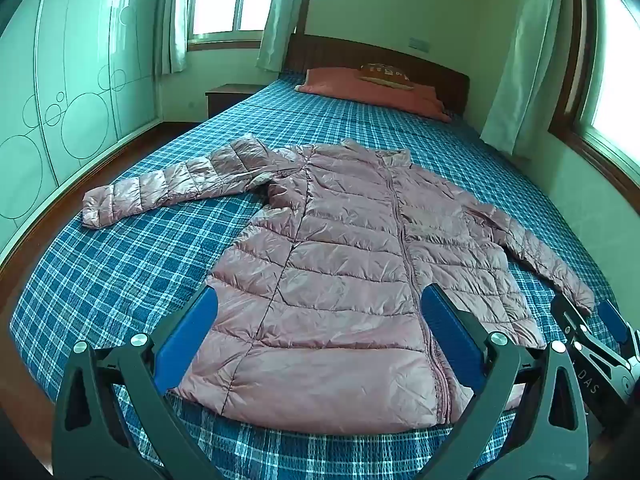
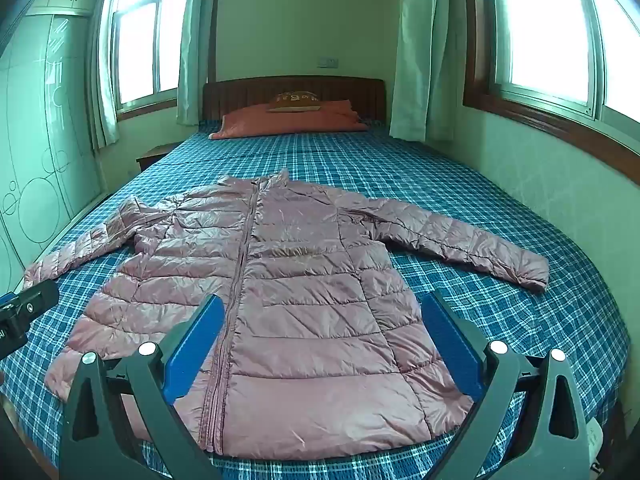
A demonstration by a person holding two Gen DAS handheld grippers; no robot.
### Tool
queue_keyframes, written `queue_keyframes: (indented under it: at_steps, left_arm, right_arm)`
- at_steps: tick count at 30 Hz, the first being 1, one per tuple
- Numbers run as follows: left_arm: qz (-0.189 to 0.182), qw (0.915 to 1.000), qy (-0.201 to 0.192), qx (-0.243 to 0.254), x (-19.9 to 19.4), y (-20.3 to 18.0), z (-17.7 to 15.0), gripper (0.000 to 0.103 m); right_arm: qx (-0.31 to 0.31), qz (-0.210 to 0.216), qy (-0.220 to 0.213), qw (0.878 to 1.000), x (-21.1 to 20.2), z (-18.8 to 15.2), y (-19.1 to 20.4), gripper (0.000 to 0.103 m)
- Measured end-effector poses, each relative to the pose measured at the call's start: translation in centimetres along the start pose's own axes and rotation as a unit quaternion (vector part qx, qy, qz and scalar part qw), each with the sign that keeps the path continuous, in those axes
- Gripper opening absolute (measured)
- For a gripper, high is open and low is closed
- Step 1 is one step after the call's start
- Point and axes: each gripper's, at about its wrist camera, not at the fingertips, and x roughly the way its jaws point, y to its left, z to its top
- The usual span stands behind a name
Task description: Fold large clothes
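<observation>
A bed (image 1: 120, 280) with a blue plaid sheet fills the room, and on it a pink quilted puffer jacket (image 1: 340, 280) lies flat, zipped, front up, hem toward the foot edge and collar toward the orange pillow (image 1: 372, 88) by the headboard. The left sleeve (image 1: 160, 188) stretches out toward the wardrobe side; the right sleeve (image 2: 460, 236) angles down toward the window side. Both claws hang above the hem with nothing between the pads: the left gripper (image 1: 320, 340) stands wide apart over the left half, the right gripper (image 2: 324, 344) equally wide over the right half, neither touching the fabric. The likely trouble lies in the shiny, slippery shell: a pinch that catches only the top layer would probably lift the front away from the back and bunch the padding. The puffy fill may also spring a fold open again. The hem sits close to the bed edge, so a pull toward the person could drag the jacket off.
</observation>
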Motion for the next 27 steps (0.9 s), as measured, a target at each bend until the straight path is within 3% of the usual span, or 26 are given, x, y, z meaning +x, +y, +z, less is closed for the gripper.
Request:
queue_keyframes:
  at_steps: [27]
  left_arm:
    - [0.013,0.9999,-0.004,0.001,-0.38,0.3,0.32,0.101]
  right_arm:
    - [0.001,0.0,0.001,1.0,0.18,-0.22,0.36,0.098]
